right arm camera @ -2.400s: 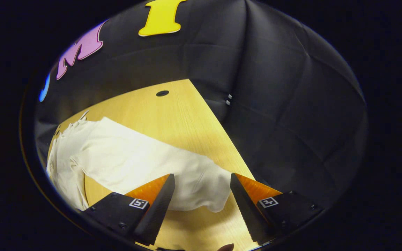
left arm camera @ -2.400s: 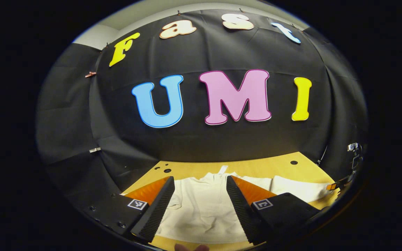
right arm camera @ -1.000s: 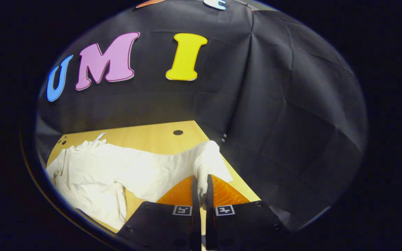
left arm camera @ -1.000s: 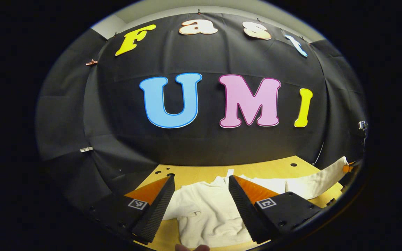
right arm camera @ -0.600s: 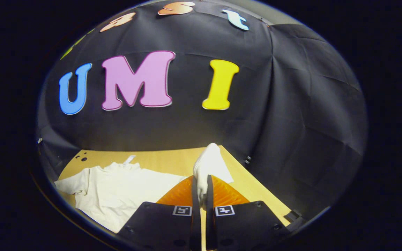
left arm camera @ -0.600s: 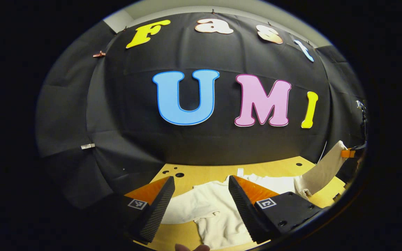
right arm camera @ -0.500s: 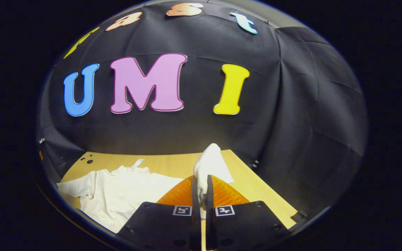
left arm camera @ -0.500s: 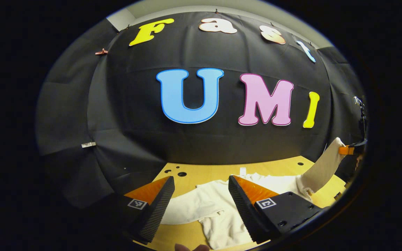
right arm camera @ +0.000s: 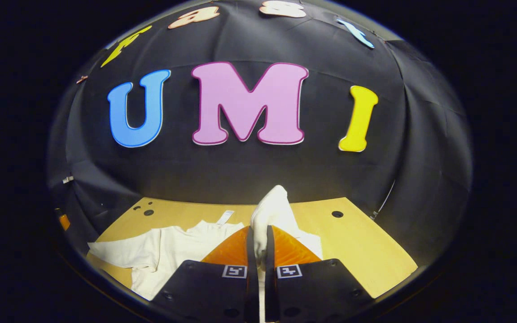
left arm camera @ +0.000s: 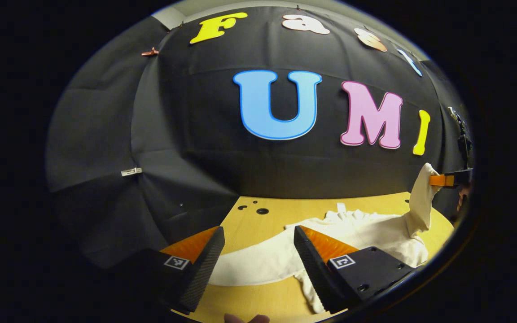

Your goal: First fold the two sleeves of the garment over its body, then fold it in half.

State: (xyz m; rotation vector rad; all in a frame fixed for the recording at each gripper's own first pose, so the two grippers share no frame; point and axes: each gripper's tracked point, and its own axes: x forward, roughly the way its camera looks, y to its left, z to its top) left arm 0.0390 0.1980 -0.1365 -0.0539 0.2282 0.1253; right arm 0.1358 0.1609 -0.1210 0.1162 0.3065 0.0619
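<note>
In the left gripper view, the left gripper [left arm camera: 258, 264] hangs spread above the table [left arm camera: 249, 224]; the white garment [left arm camera: 357, 229] lies flat, its left sleeve [left arm camera: 258, 264] below the fingers; in the right gripper view, the right gripper [right arm camera: 260, 251] pinches the right sleeve [right arm camera: 274, 208], lifted over the body.

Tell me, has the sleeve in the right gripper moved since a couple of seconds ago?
Yes. The sleeve rose off the table, pinched in the right gripper, toward the garment's body.

cream-white garment [right arm camera: 168, 251], yellow wooden table [right arm camera: 361, 246]
</note>
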